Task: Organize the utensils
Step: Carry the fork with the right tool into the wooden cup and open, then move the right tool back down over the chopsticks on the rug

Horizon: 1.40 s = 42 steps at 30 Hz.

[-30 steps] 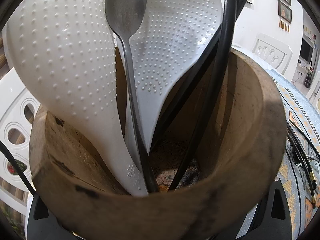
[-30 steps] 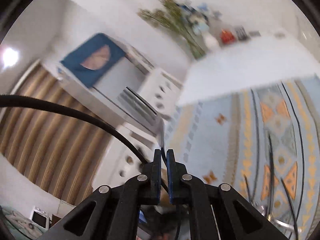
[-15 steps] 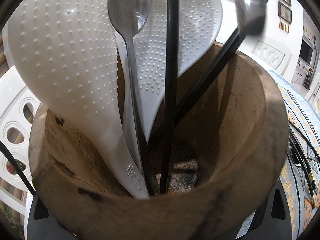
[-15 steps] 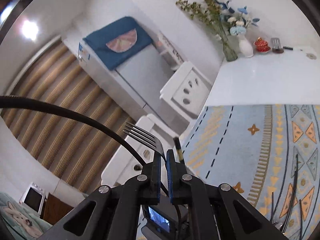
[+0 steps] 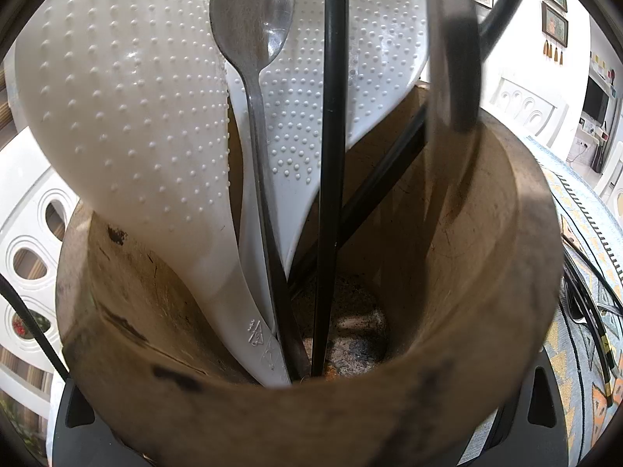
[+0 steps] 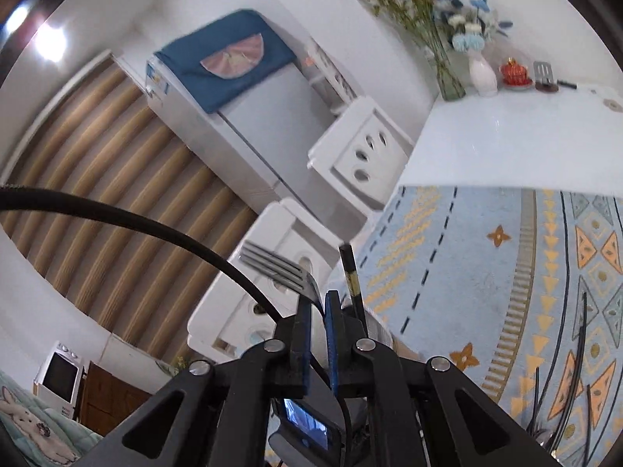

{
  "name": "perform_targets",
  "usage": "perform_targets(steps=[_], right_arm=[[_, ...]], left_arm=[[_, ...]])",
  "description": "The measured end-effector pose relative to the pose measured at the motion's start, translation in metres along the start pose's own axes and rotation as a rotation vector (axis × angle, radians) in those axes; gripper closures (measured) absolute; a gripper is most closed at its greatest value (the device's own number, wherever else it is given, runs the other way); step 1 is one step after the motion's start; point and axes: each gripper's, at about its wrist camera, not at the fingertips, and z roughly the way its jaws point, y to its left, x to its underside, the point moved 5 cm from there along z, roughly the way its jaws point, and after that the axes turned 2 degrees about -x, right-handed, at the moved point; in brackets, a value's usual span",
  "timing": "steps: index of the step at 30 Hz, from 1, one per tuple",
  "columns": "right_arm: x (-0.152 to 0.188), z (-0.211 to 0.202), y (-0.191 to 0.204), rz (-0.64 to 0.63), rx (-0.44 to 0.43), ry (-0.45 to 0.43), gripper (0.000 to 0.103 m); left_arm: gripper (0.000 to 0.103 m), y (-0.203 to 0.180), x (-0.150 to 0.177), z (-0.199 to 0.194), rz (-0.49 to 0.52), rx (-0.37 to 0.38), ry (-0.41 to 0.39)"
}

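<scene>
Presently, left tool (image 5: 311,424): clasps holder (image 5: 486,272) by its sides, steadying it as the target.
Right tool (image 6: 317,299): jaws have just been opening a crack, fork (image 6: 280,268) loose between them, likely to drop in.

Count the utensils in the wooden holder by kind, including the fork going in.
White rice paddles: 2
Metal spoon: 1
Black chopsticks: 2
Metal fork, handle inside the wooden holder: 1
Total: 6
</scene>
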Motion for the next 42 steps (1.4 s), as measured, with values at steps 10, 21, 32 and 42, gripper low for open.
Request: perform_targets(steps=[10,21,32,42], right_arm=[[-0.017,-0.050,-0.013,0.034,0.037,-0.094,0.061],[-0.014,-0.142,-0.051,0.124,0.263,-0.257,0.055],[0.026,-0.159,-0.096,0.246,0.423,-0.202,0.055],[0.079,-0.136,-0.170,0.342,0.675,-0.027,0.055]], left_arm=[[0.006,0.006,0.001,-0.001,-0.001,-0.001,-0.003],[0.006,0.013,0.001,0.001,-0.006,0.010,0.002],[0.006,0.015,0.002,0.006,-0.009,0.013,0.008],[0.006,0.016,0.004,0.008,-0.009,0.013,0.007]])
